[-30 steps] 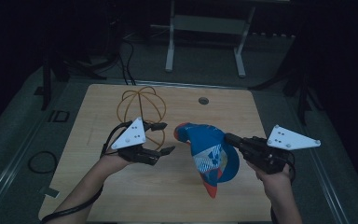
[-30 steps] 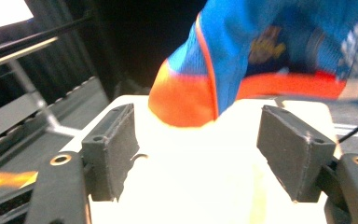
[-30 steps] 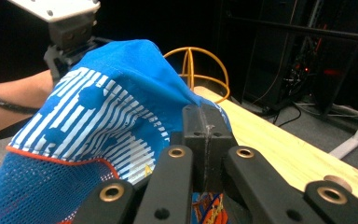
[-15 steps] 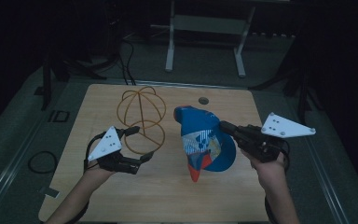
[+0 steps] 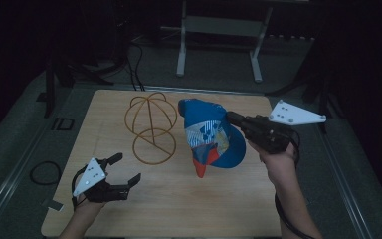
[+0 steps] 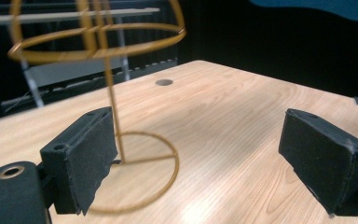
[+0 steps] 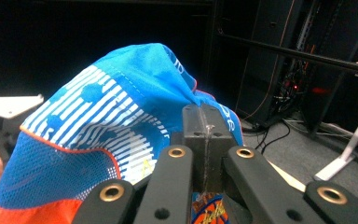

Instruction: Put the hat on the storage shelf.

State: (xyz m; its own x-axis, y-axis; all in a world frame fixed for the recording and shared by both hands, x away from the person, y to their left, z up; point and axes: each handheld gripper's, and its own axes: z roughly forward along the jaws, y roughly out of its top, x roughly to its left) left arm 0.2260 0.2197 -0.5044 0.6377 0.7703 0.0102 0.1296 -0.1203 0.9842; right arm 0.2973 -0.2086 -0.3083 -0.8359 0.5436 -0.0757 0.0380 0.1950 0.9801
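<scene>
Above the tabletop (image 5: 179, 209), a blue cap (image 5: 209, 134) is gripped by the clenched right claw (image 5: 231, 119).
It should be lowered squarely over the wire hat stand (image 5: 151, 127); the left claw (image 5: 124, 169) is released.

cap (image 5: 210, 133): bright blue, white striped panel with blue blotches, orange trim and underside
wire stand (image 5: 150, 127): golden brown
table (image 5: 109, 107): pale wood grain
jaws: black

Cloth cap (image 5: 210, 134) (part mesh), golden wire stand (image 5: 150, 130), wood-grain table (image 5: 189, 209).

cap (image 6: 317, 5) cut off by top edge; wire stand (image 6: 98, 42) top cropped, blurred.
</scene>
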